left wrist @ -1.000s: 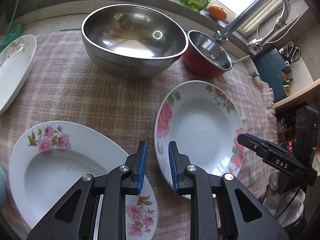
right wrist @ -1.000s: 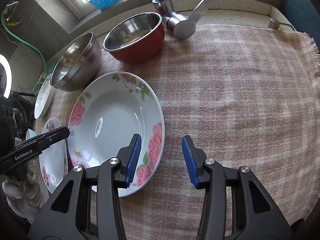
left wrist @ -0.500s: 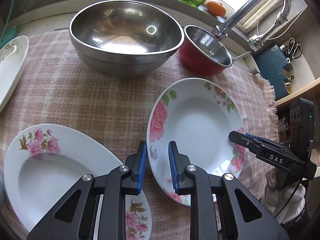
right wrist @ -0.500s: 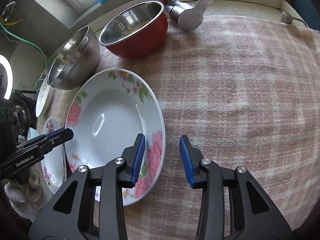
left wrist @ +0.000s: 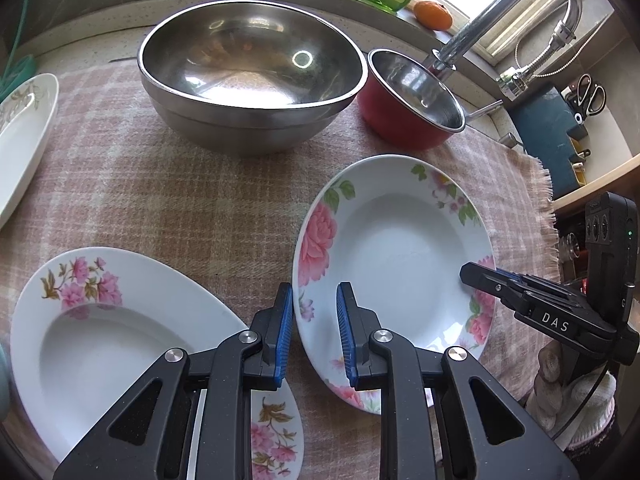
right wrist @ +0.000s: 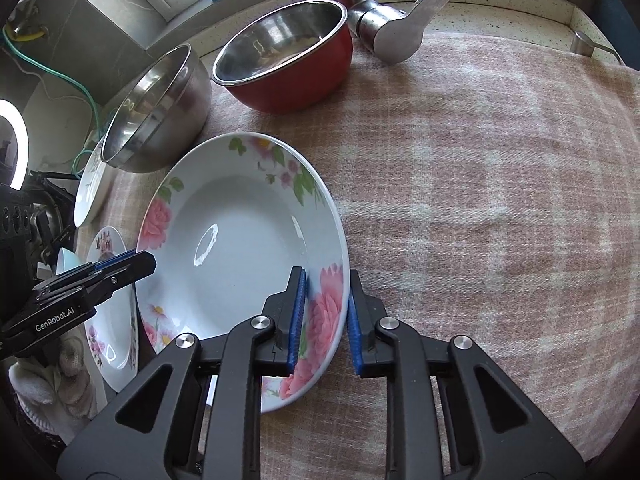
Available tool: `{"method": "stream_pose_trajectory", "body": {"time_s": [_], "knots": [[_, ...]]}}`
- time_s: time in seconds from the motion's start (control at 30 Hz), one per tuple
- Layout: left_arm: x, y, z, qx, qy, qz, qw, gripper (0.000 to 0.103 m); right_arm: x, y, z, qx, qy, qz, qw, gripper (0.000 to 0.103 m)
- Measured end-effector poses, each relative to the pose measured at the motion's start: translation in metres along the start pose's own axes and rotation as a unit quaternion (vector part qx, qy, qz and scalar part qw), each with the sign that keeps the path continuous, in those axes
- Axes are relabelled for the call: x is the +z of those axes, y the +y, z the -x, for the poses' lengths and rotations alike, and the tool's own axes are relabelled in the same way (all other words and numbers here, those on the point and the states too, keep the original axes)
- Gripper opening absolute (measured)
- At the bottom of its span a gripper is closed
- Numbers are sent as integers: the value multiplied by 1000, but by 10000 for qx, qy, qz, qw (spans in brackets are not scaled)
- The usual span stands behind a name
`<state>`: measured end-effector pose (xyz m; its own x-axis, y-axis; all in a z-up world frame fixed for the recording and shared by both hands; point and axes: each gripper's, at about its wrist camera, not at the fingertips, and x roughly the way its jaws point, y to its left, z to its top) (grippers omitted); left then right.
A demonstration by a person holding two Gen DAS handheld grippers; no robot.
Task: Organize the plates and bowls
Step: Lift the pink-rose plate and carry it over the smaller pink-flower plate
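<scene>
The task was only at its beginning, as I judge it. The rose plate [right wrist: 240,248] lay on the checked cloth [right wrist: 480,200] of the tabletop, apart from the second flowered plate [left wrist: 120,332] and from a third plate [left wrist: 24,136] at the far left. The steel bowl [left wrist: 252,76] and the red bowl [right wrist: 284,64] stood side by side, not nested. Nothing was stacked yet.

The right gripper [right wrist: 324,316] had its jaws around the near rim of the rose plate, and they seemed to clench it, though the plate was not lifted. The left gripper [left wrist: 312,332] hovered with its jaws nearly closed and nothing between them, just beside the same plate's left rim.

Compared with the earlier frame, the right jaws had just been closing, from wide apart to tight on the rim. The left gripper kept its place and its narrow gap.
</scene>
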<state>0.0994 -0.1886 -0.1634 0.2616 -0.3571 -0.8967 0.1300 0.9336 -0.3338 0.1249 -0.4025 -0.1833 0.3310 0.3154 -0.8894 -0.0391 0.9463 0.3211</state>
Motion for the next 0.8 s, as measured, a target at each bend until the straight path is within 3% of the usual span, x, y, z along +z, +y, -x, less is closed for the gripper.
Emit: {"method": "stream_pose_trajectory", "body": {"time_s": [0.4,0.8], "knots": [[-1,7,23,-83,-184,-27,9998,20,-5,17,24,58,-172,20,9998,20],[-15,44,63,11,-391,164,9991,20,-14,75,30,260,-206,331,9989,20]]}}
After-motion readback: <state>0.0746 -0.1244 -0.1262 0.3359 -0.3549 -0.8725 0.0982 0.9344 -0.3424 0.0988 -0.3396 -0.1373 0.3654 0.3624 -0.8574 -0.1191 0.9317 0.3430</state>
